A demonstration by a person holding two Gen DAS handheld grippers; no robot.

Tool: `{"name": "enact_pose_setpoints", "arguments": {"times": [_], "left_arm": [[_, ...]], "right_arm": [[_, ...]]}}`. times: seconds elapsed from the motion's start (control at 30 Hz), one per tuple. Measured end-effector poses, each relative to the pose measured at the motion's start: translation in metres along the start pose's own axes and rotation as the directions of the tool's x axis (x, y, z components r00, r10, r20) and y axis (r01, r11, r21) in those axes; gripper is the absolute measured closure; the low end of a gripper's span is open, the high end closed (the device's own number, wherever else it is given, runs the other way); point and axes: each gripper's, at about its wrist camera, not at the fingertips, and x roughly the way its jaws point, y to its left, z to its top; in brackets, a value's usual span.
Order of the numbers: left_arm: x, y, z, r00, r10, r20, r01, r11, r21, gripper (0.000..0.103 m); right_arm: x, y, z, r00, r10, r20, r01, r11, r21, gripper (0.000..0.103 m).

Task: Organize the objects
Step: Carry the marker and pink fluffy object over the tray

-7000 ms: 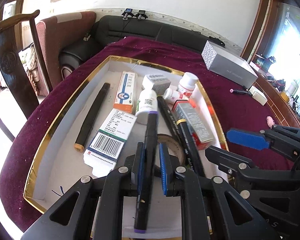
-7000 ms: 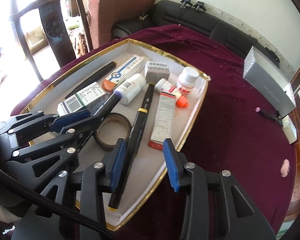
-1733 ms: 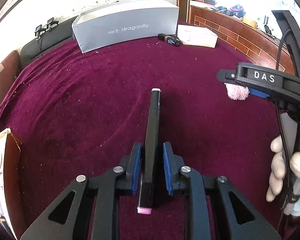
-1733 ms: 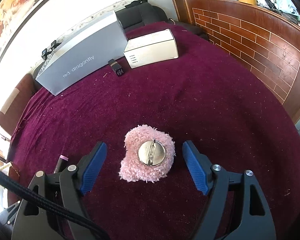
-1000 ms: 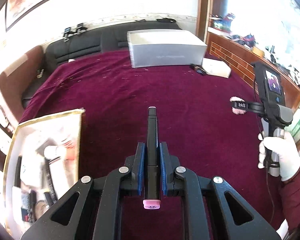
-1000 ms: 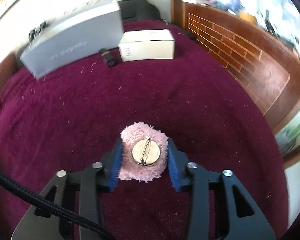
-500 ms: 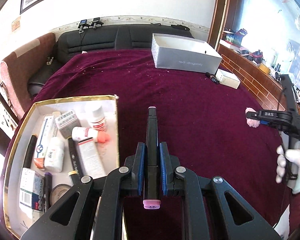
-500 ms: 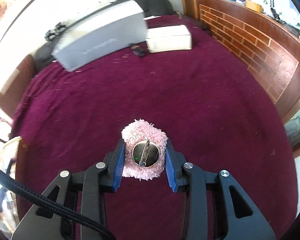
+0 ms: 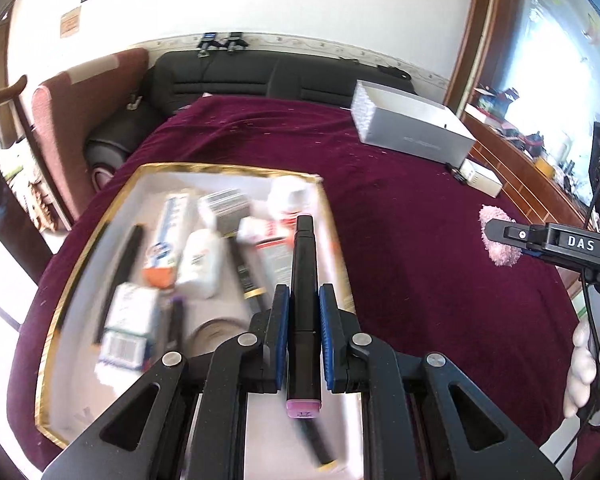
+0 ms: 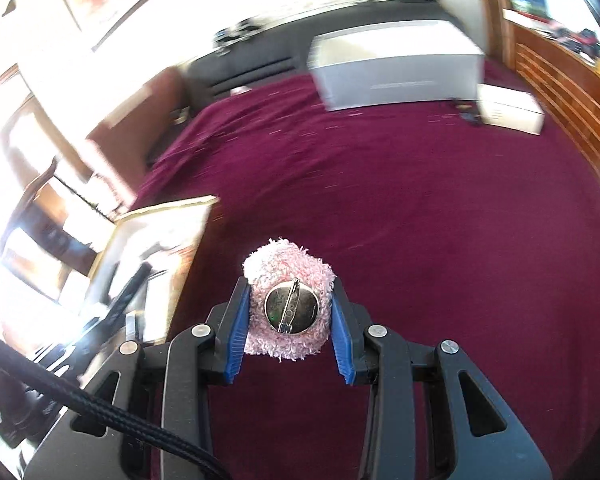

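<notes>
both claws loaded, heading for the gold-rimmed tray (image 9: 80,256)

ahead and left of the left claw (image 9: 303,334), the tray is crowded with boxes and bottles; that claw is clamped tight on the black marker (image 9: 303,280), so a drop from here could bounce it off the pile or over the rim just right of the tip. well off to its right, the right claw (image 10: 288,324) squeezes the pink fluffy brooch (image 10: 288,300) between partly closed pads; soft fluff could slip or snag on release.

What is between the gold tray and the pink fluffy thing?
Only bare purple cloth. The left wrist view shows it, from the tray to the pink brooch held in the right hand-held gripper.
</notes>
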Motion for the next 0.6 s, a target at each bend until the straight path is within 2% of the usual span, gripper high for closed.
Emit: {"name": "enact_pose_setpoints", "arguments": {"times": [0.2, 0.33, 0.6], "left_arm": [[-0.017, 0.045, -0.025, 0.999, 0.046, -0.010, -0.047, 0.998, -0.051, 0.091], [-0.017, 0.059, -0.037, 0.998, 0.055, -0.031, -0.057, 0.996, -0.071, 0.091], [-0.010, 0.061, -0.051, 0.998, 0.031, -0.060, -0.036, 0.996, -0.078, 0.091]], "right_arm": [[0.014, 0.060, -0.018, 0.995, 0.086, -0.047, -0.090, 0.991, -0.100, 0.068], [0.026, 0.091, -0.031, 0.987, 0.133, -0.095, -0.146, 0.979, -0.144, 0.068], [0.045, 0.133, -0.060, 0.976, 0.135, -0.172, -0.172, 0.959, -0.223, 0.068]]}}
